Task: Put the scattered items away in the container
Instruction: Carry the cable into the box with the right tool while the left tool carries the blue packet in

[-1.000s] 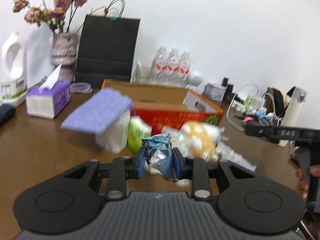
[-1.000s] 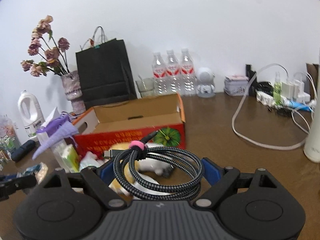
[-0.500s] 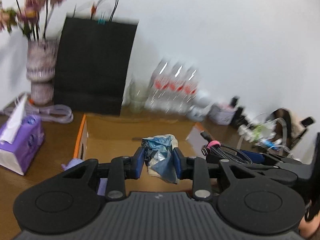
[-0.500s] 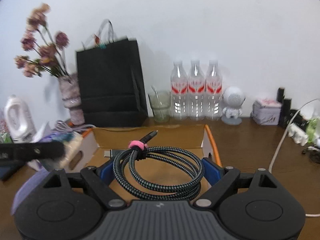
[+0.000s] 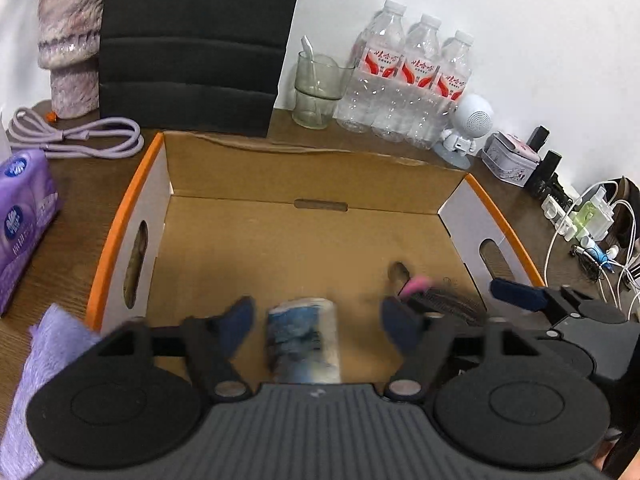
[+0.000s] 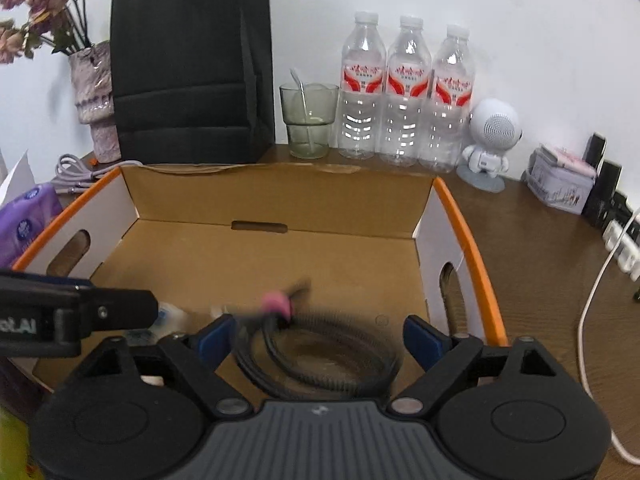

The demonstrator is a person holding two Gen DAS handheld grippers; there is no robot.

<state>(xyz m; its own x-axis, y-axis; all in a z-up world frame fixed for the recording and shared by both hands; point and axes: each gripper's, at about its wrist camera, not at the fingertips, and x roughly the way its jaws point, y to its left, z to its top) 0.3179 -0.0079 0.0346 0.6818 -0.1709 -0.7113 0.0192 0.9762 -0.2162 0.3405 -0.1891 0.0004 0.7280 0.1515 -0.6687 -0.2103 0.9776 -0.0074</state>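
An open cardboard box (image 5: 304, 172) with orange rims sits on the brown table; it also shows in the right wrist view (image 6: 280, 196). My left gripper (image 5: 320, 326) is open over the box's near left part, and a crumpled blue wrapper (image 5: 302, 344), blurred, is loose between its jaws. My right gripper (image 6: 318, 338) is open over the box's near right part, and a coiled black cable with a pink tie (image 6: 316, 352), blurred, is loose below it. The cable (image 5: 440, 300) and right gripper (image 5: 560, 312) also show in the left wrist view.
A black paper bag (image 6: 192, 64), a vase (image 6: 94, 100), a glass (image 6: 308, 120), three water bottles (image 6: 408, 92) and a white robot figure (image 6: 490, 140) stand behind the box. A purple tissue pack (image 5: 20, 216), a purple cloth (image 5: 40, 380) and a lilac cable (image 5: 80, 140) lie left. Chargers (image 5: 592, 220) lie right.
Both grippers moved forward over the box and opened. The wrapper and the coiled cable have been let go and blur as they drop.
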